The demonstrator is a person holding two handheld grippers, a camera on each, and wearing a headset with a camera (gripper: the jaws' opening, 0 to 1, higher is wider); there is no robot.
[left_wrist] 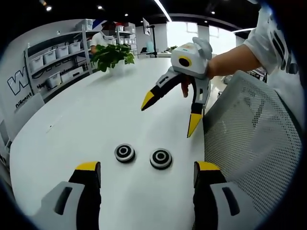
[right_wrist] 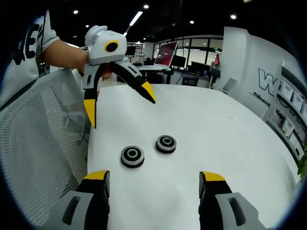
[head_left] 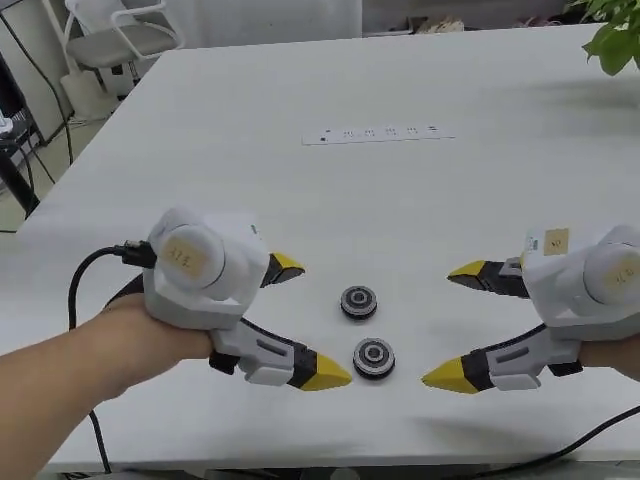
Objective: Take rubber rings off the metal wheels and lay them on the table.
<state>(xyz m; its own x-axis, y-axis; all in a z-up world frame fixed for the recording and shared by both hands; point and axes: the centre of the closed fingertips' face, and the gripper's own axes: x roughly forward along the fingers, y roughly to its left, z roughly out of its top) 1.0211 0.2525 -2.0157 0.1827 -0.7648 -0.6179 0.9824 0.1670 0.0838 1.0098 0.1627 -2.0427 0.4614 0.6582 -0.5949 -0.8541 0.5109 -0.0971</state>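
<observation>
Your white table (head_left: 200, 150) carries two metal wheels, lying flat near your edge. They sit close together but not touching, the far wheel (head_left: 359, 301) just behind the near wheel (head_left: 374, 355). Both are dark-rimmed. A socket strip (head_left: 378, 133) is set flush mid-table, well beyond them. A leafy plant (left_wrist: 112, 55) stands at the far right end.

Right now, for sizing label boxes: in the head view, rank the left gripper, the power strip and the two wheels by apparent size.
1. left gripper, largest, though nearest the camera.
2. power strip, long, thin, farther off.
3. near wheel and far wheel: look alike, not ranked.
</observation>
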